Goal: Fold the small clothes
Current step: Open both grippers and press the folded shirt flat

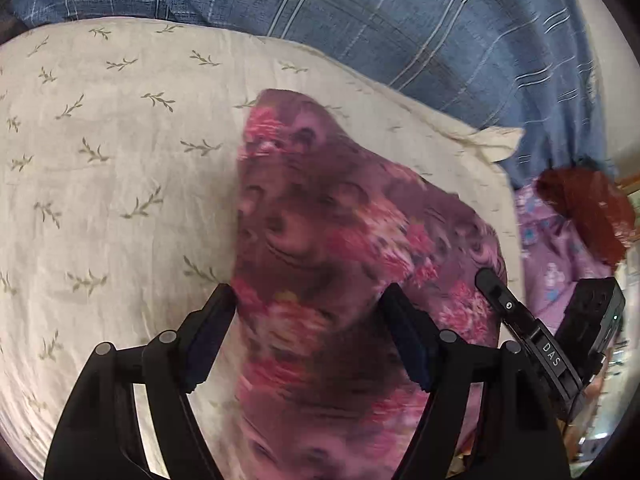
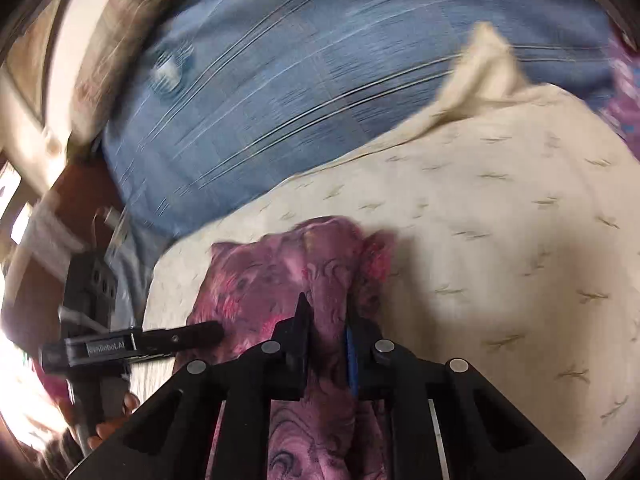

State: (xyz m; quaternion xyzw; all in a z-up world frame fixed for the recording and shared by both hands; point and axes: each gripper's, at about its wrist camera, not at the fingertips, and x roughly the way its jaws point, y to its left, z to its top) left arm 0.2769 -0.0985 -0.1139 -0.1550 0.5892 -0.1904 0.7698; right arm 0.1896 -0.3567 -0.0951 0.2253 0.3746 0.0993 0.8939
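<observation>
Lying on the cream leaf-print sheet (image 1: pixel 100 208), the purple floral garment (image 1: pixel 320 220) is pinched at a raised fold by the closed right gripper (image 2: pixel 326 320), while the left gripper (image 1: pixel 308 300) is spread wide above it.

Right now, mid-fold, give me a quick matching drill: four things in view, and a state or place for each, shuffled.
Things:
1. left hand-held gripper
2. right hand-held gripper
3. purple floral garment
4. blue plaid sheet

States or places:
A. lies on the cream leaf-print cloth
B. shut on a bunched fold of fabric
C. beyond the cream cloth
D. jaws apart, over the garment

Pairs: 1-D, 2-B, 3-A, 4-C
</observation>
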